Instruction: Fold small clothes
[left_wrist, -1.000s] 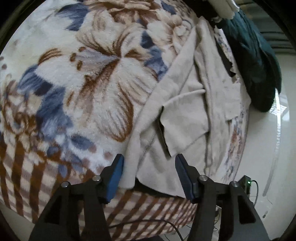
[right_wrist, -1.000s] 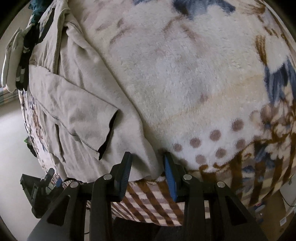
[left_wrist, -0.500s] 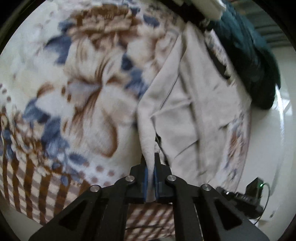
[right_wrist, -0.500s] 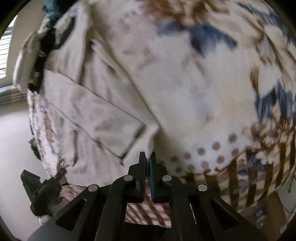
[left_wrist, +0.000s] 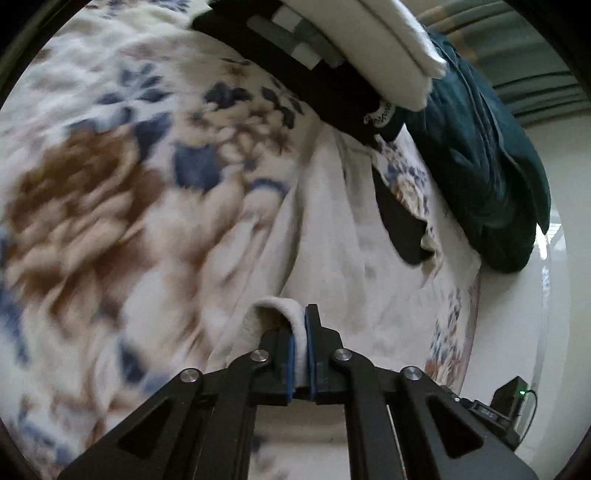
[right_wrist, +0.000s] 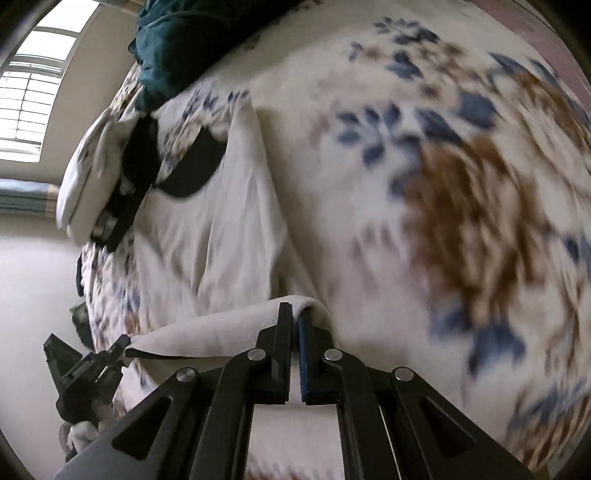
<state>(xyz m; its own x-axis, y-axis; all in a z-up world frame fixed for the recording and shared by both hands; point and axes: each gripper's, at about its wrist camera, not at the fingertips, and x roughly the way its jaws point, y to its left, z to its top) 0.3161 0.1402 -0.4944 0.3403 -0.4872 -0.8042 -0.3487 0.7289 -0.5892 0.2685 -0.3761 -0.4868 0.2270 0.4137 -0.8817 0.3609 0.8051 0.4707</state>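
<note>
A cream-white garment (left_wrist: 332, 236) lies stretched out on a floral fleece blanket (left_wrist: 110, 206); it also shows in the right wrist view (right_wrist: 221, 221). My left gripper (left_wrist: 301, 325) is shut on the garment's near hem, which curls over its fingertips. My right gripper (right_wrist: 293, 317) is shut on the other near corner of the hem. The hem (right_wrist: 207, 336) is lifted and stretched between the two grippers. The other hand-held gripper (right_wrist: 88, 365) shows at the lower left of the right wrist view, holding the cloth's edge.
A stack of folded clothes, white on black (left_wrist: 332, 48), lies beyond the garment's far end. A dark teal quilt (left_wrist: 491, 166) is bunched at the bed's edge. A small black device with a green light (left_wrist: 513, 395) sits beside the bed. A window (right_wrist: 29, 74) is at the far left.
Both grippers closed on the garment's near hem, then lifted it and carried it forward toward the far end. The views are blurred by this motion.
</note>
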